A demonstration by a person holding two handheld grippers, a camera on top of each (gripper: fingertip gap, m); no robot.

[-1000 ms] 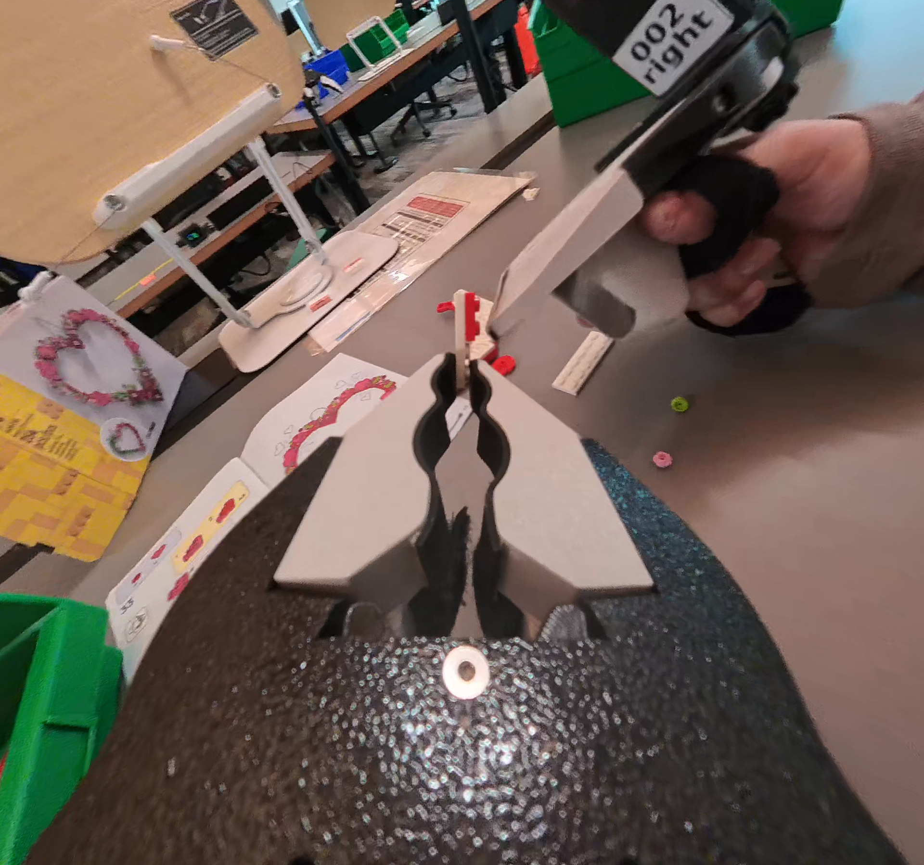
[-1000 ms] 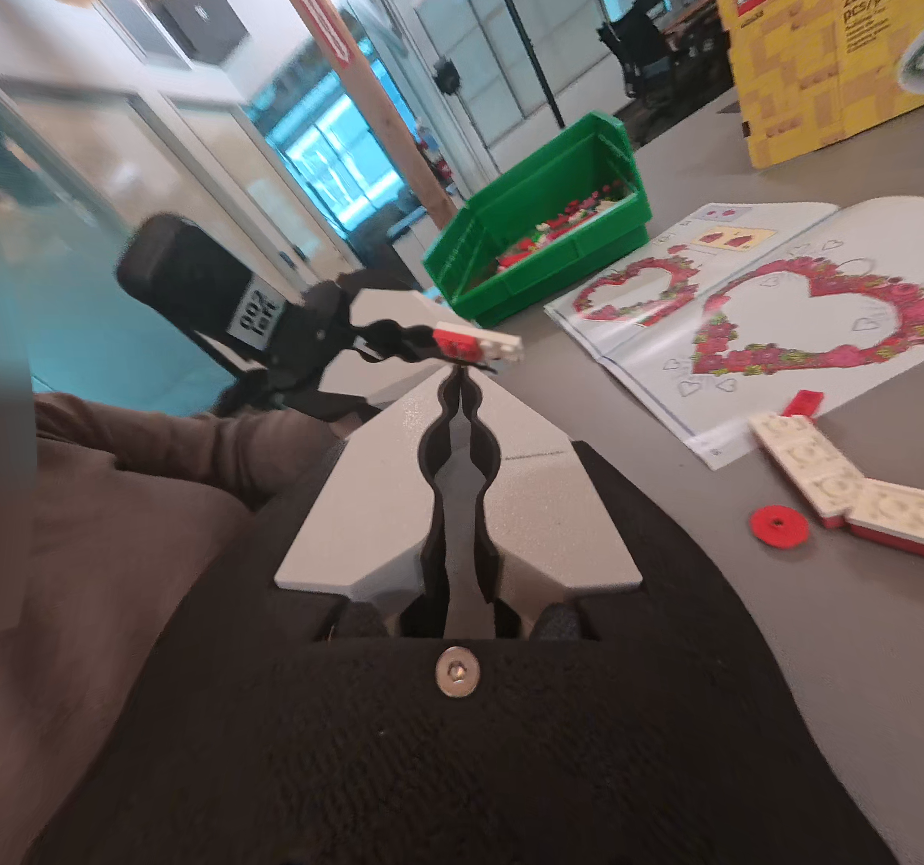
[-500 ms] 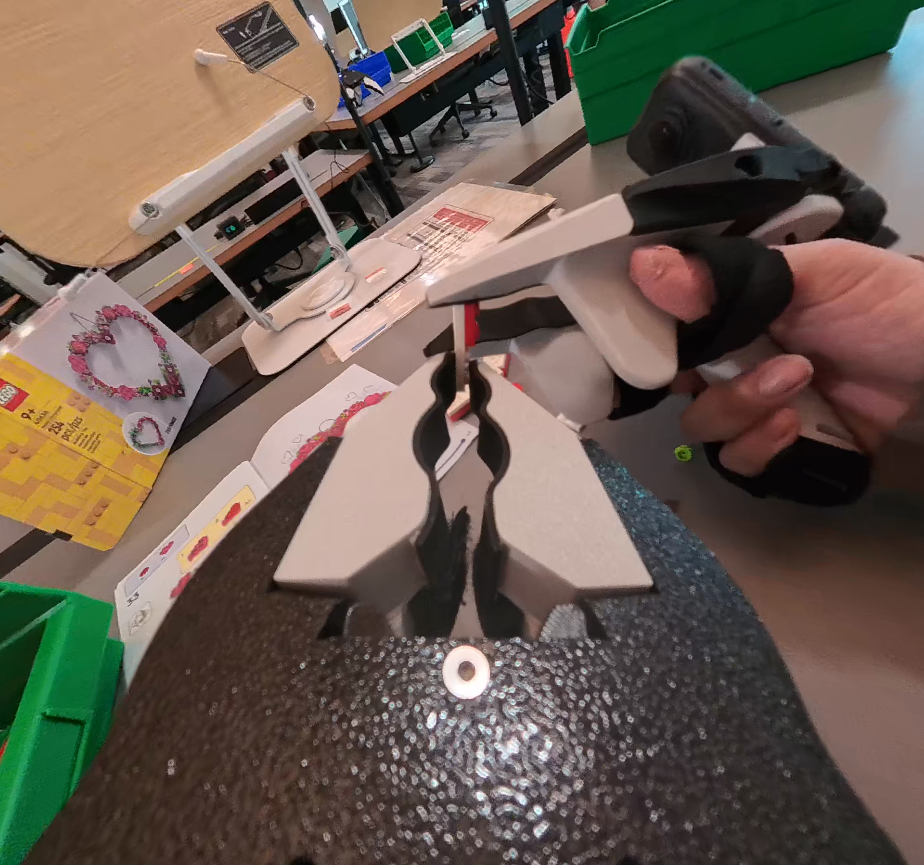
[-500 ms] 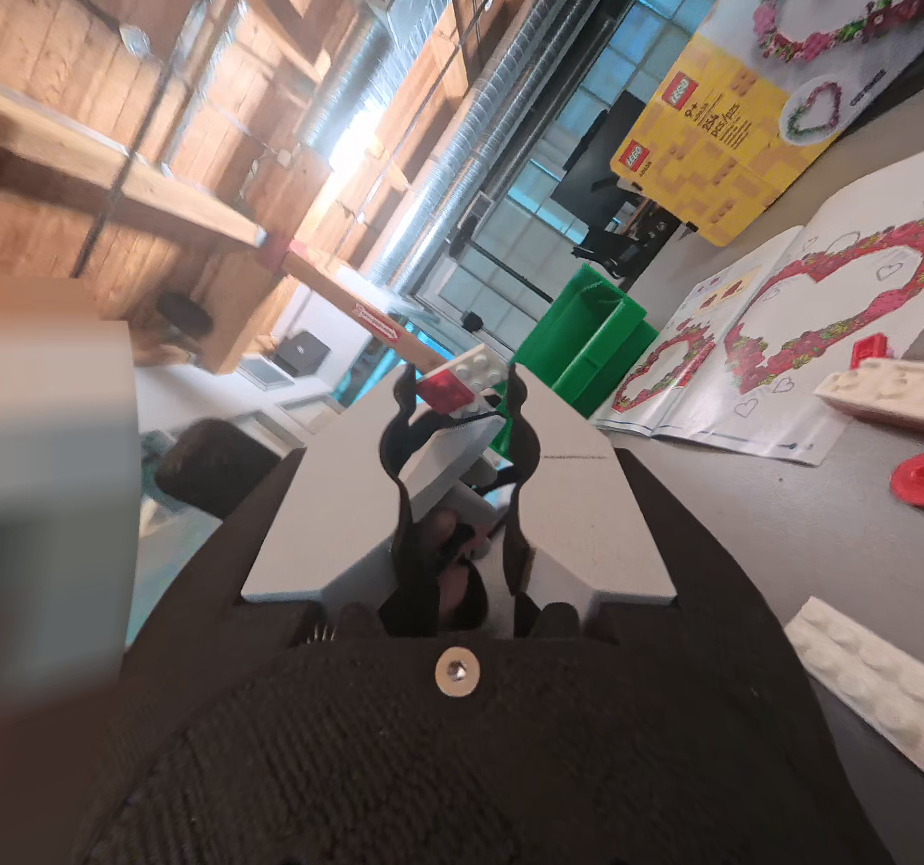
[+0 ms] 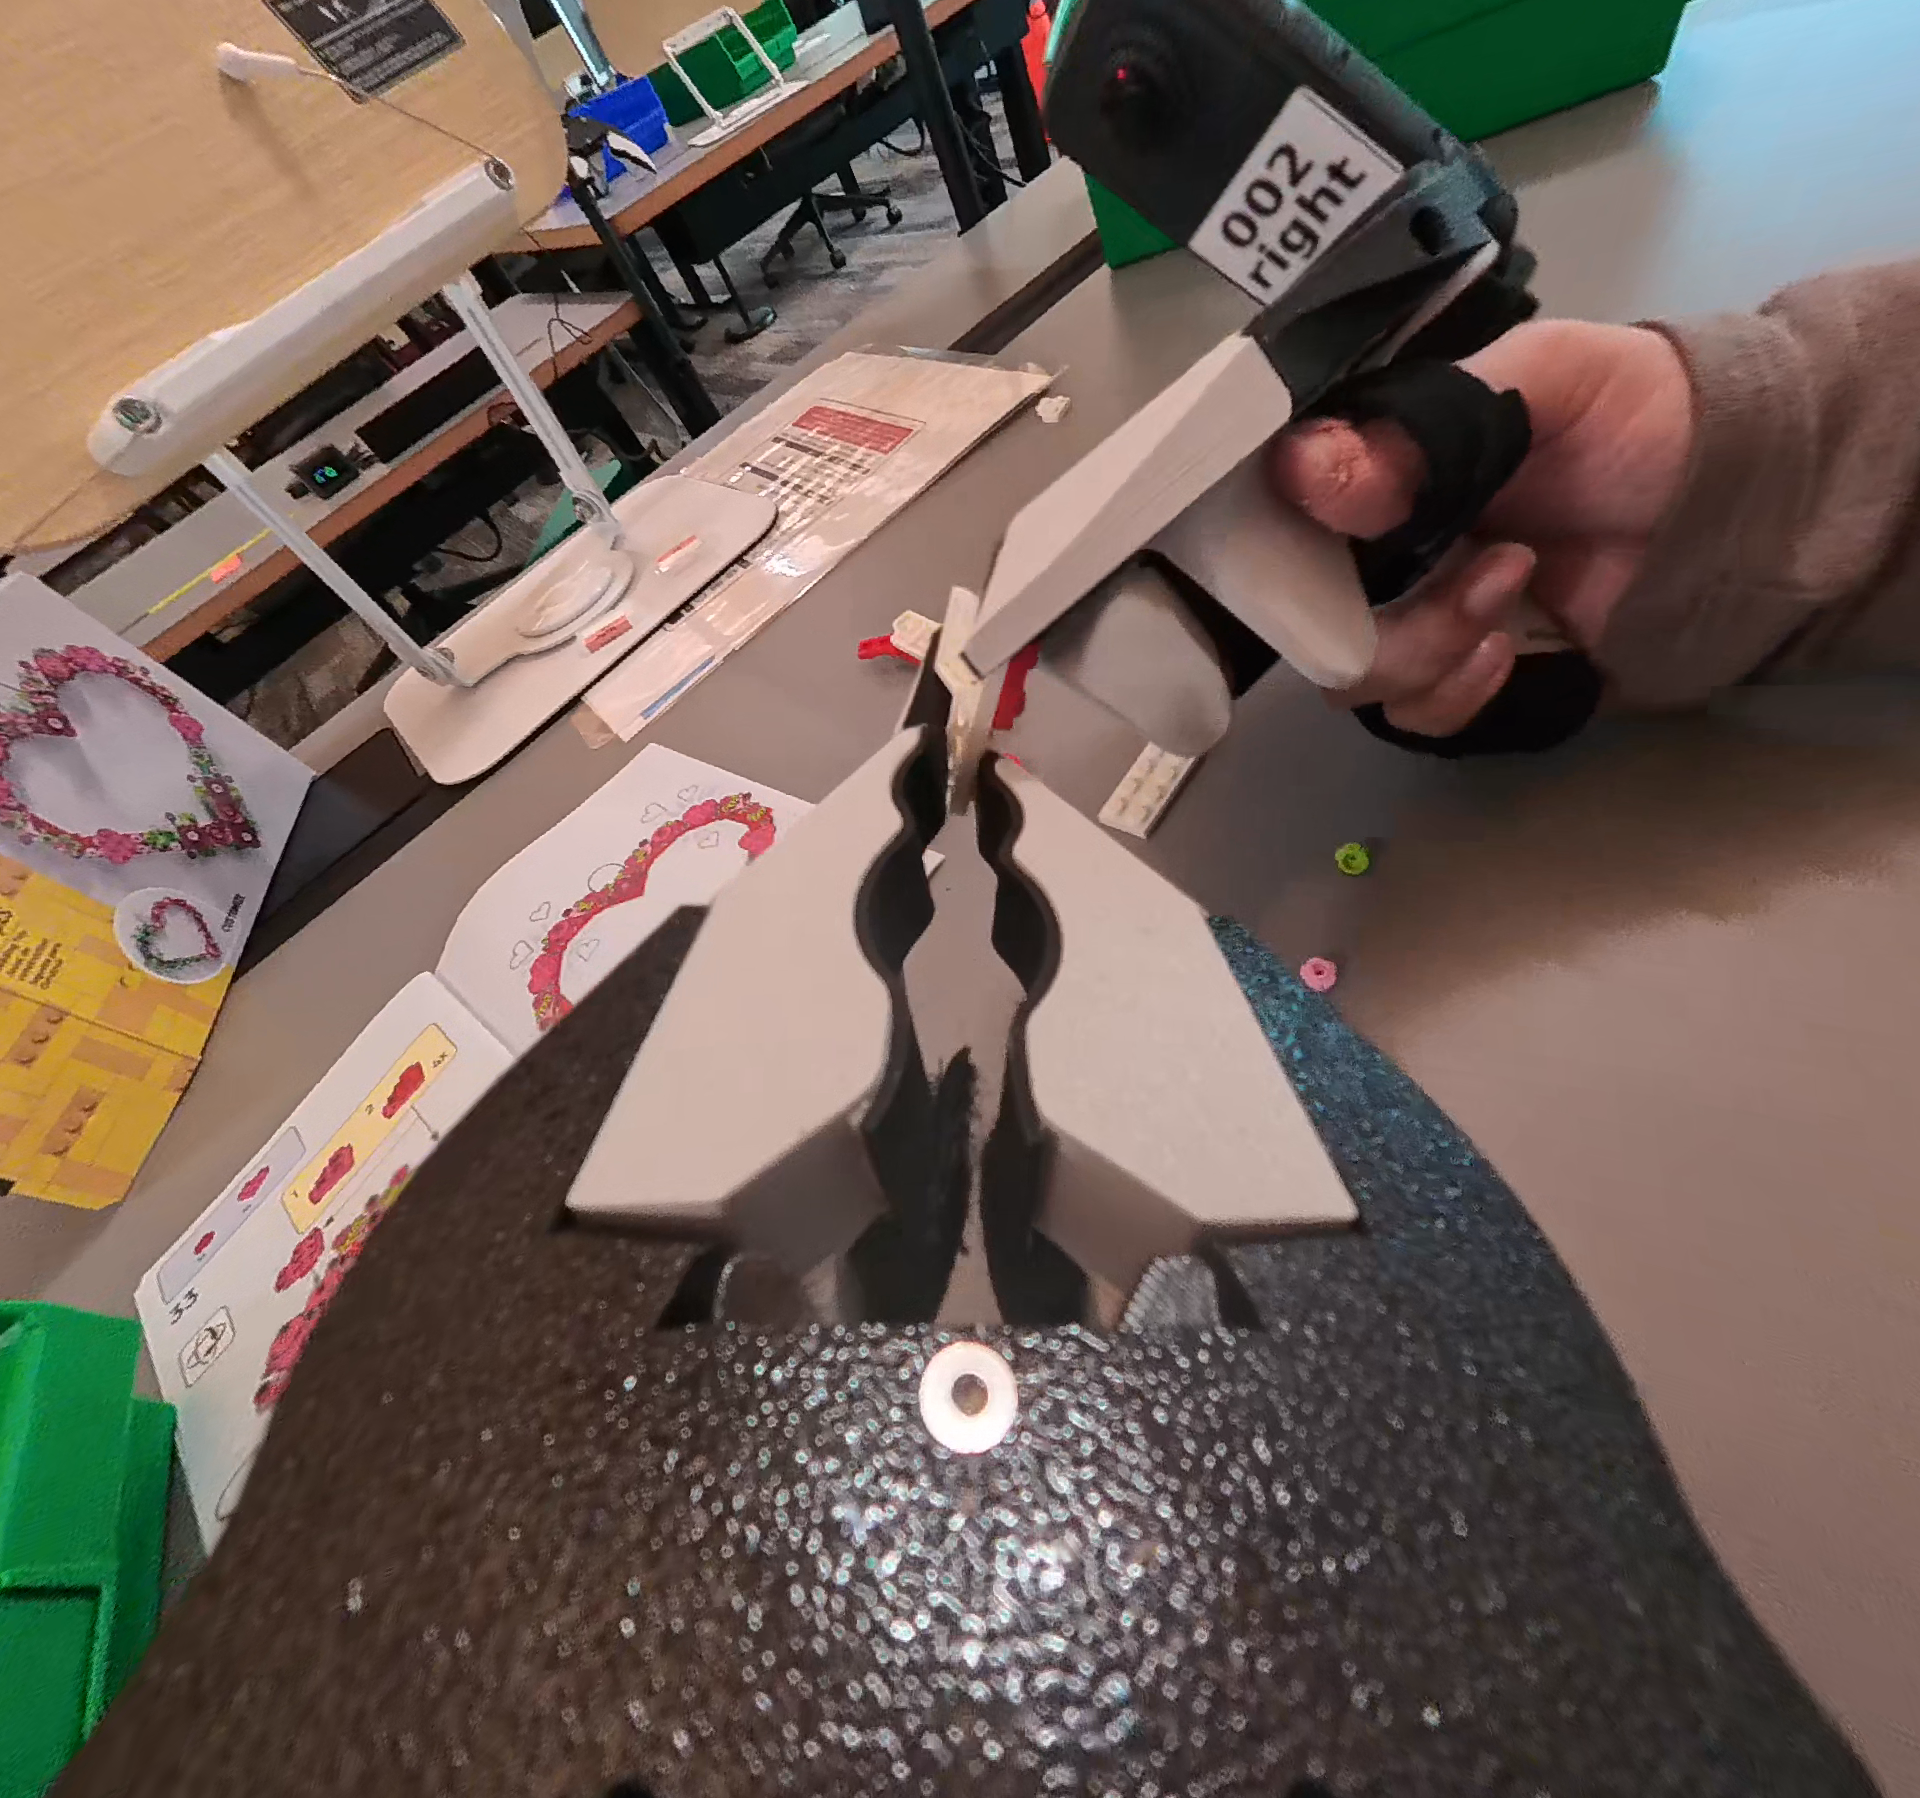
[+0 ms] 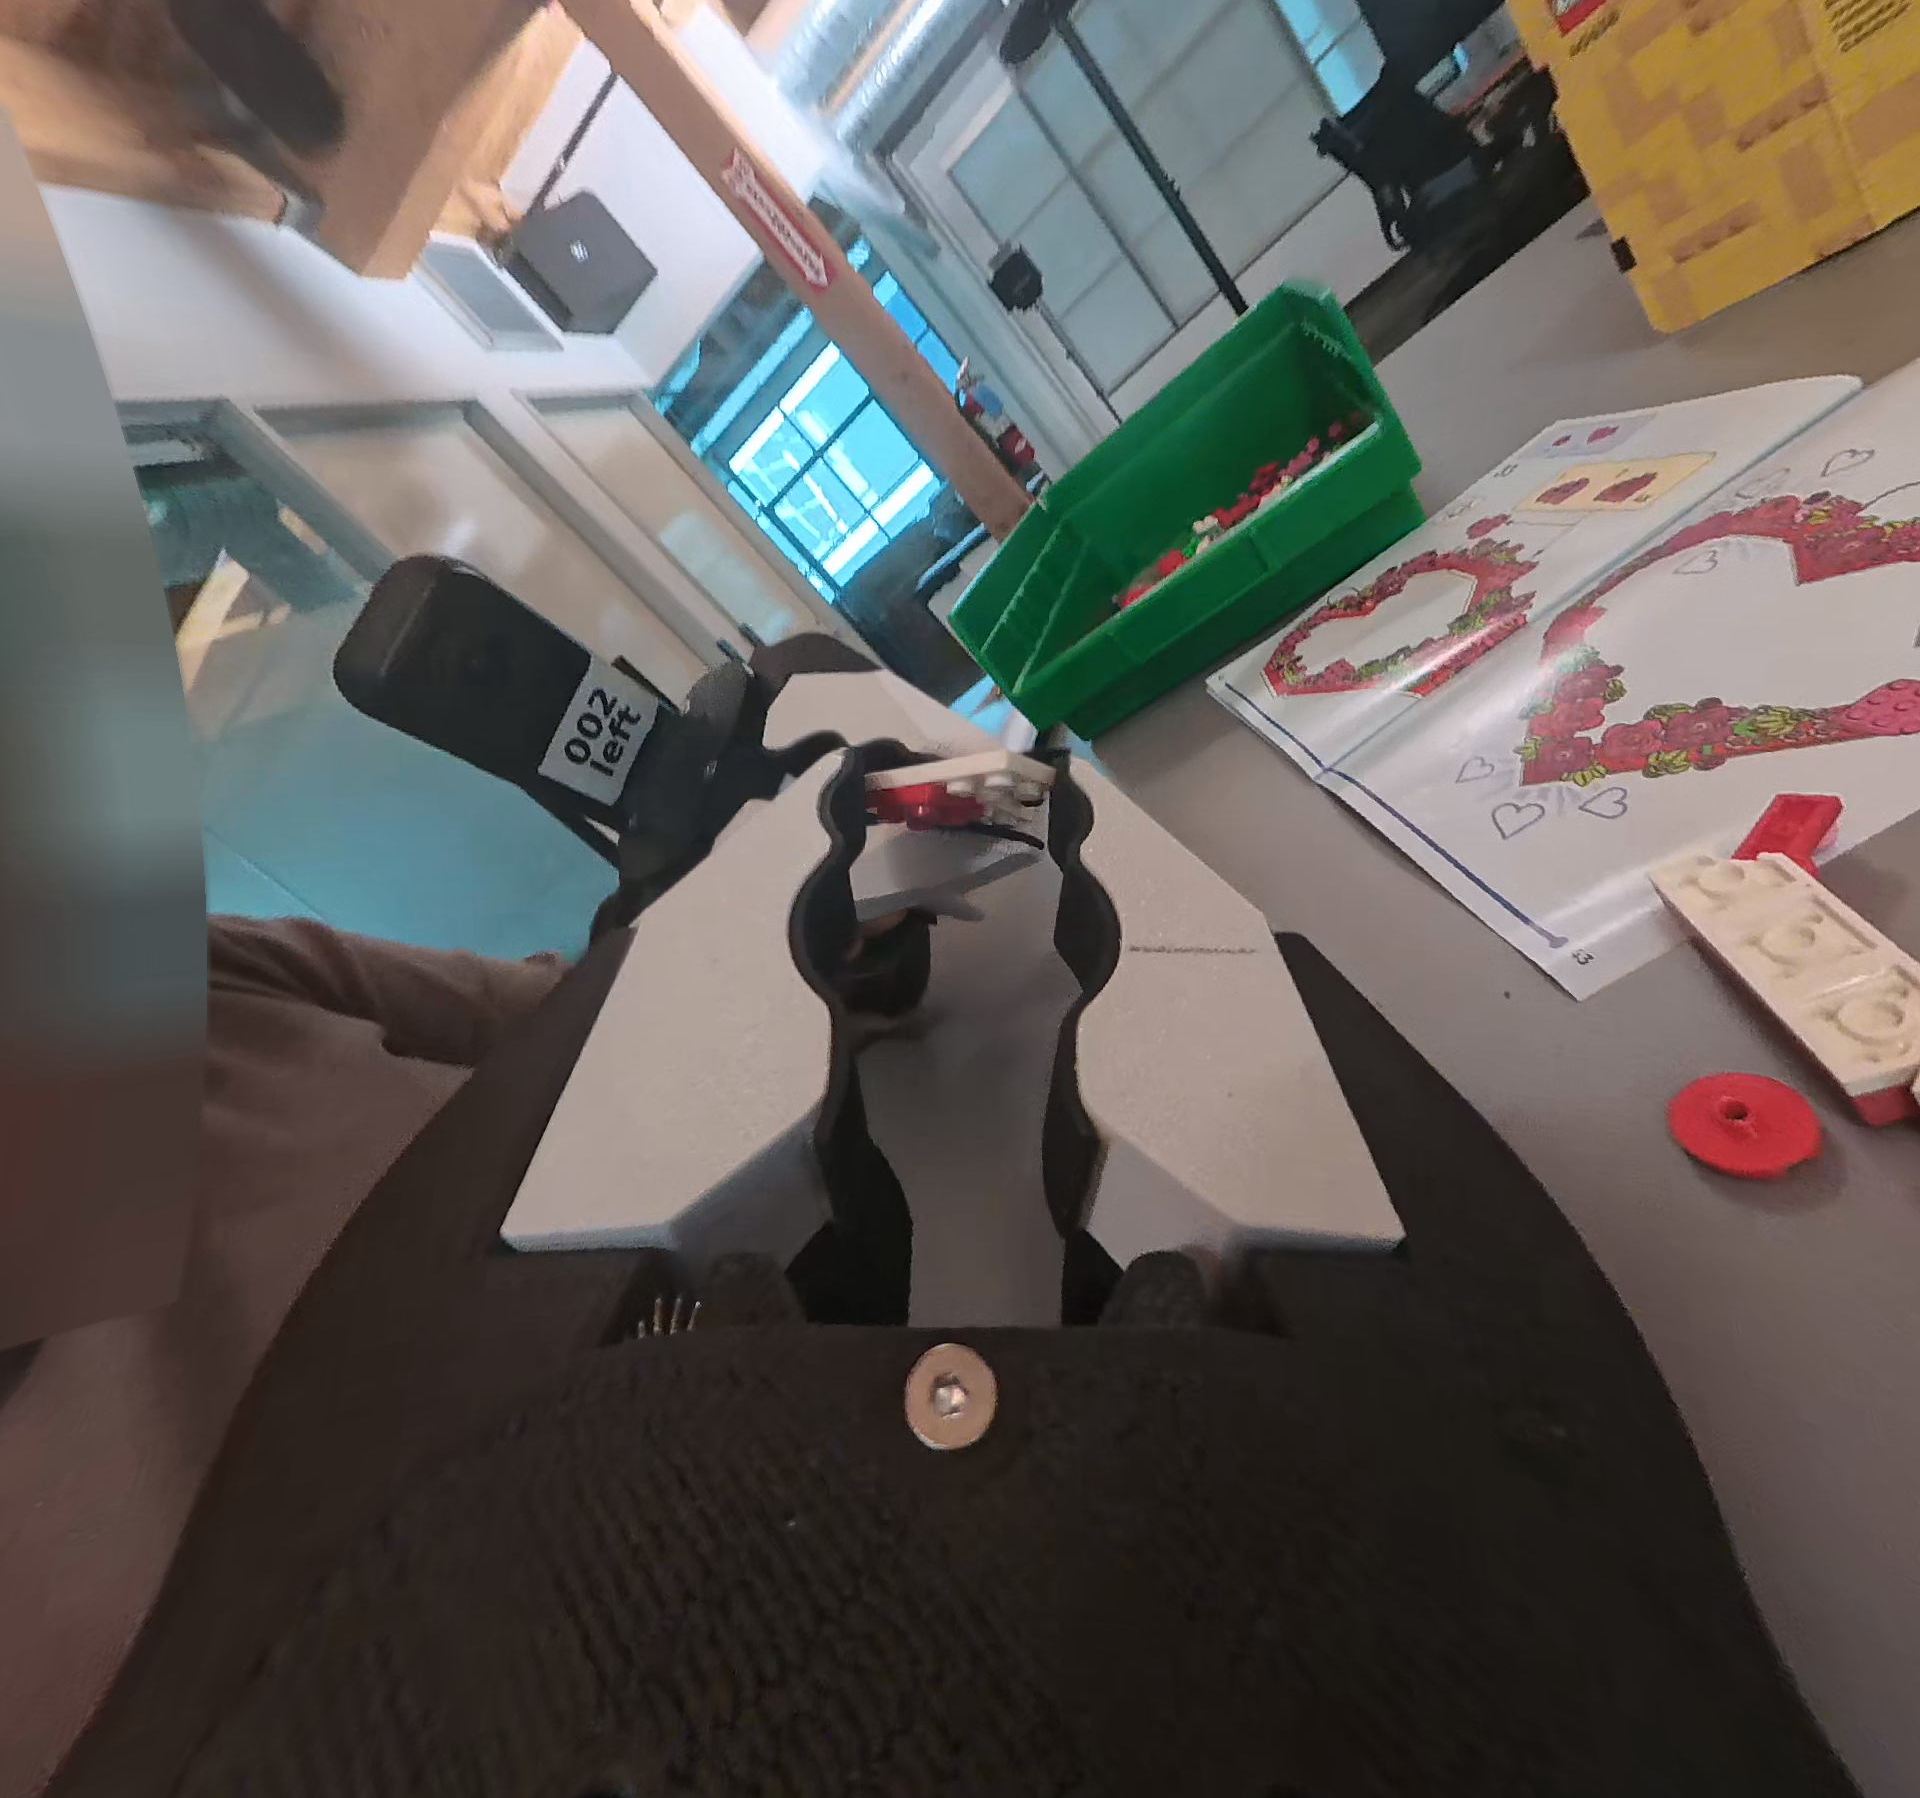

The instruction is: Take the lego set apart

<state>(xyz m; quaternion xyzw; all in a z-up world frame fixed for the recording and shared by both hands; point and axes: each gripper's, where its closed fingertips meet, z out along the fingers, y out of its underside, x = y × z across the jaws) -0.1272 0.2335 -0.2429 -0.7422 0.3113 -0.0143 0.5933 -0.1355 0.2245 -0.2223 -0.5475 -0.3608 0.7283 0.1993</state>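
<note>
My left gripper [image 5: 961,780] is shut on the edge of a white lego plate [image 5: 958,699] and holds it up above the grey table [image 5: 1558,1125]. A red brick [image 5: 1023,688] is stuck to the plate. In the right wrist view, the plate [image 6: 961,774] and the red brick [image 6: 914,805] span the gap of my right gripper [image 6: 956,792], and both pads touch its ends. The left gripper's black body [image 6: 675,761] shows behind it. In the left wrist view, the right gripper [image 5: 1039,688] comes in from the right, held by a hand [image 5: 1507,543].
An open instruction booklet [image 6: 1558,688] lies on the table. A green bin [image 6: 1195,543] with loose pieces stands behind it, and a yellow box [image 6: 1714,86] further back. White plates [image 6: 1818,990], a red disc [image 6: 1745,1120] and small green [image 5: 1351,857] and pink [image 5: 1317,972] pieces lie loose. A lamp base [image 5: 582,605] stands at the left. The tips of both grippers are at nearly the same place.
My right gripper was shut beside the piece a second ago. It opened, moved around the white and red piece in my left gripper, and now its pads touch it. The left grasp is unchanged.
</note>
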